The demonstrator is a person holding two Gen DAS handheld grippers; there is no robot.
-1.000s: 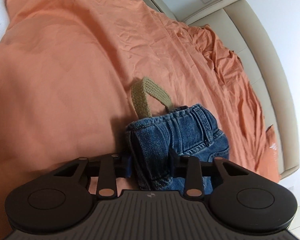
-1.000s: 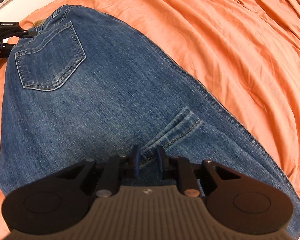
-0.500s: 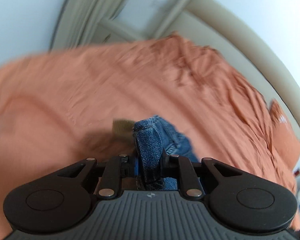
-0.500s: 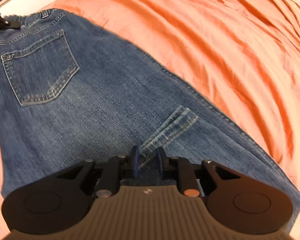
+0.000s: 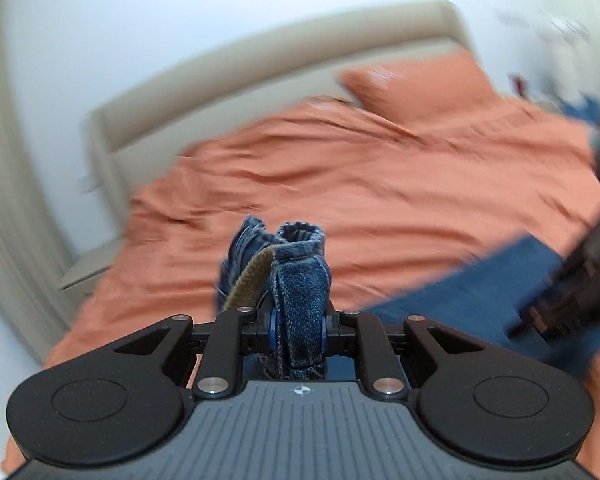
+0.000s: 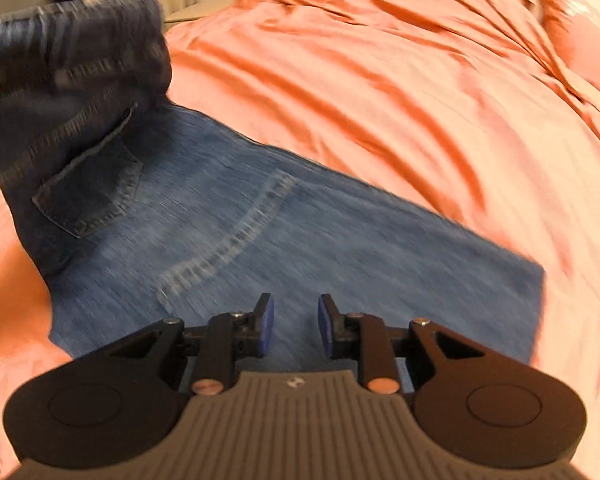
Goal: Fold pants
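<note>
Lifted since a second ago, the jeans' waistband (image 5: pixel 300 280) stays clamped in the left gripper (image 5: pixel 298 334) above the orange bedsheet (image 5: pixel 380 184); the right gripper (image 6: pixel 296 322), nothing between its pads, is opening over the denim.

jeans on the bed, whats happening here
A person with a handheld gripper in each hand is folding blue jeans on an orange bedsheet. The left gripper is clamped on the bunched waistband, which is raised off the sheet. The right gripper is opening over the denim, with nothing between its pads.
</note>
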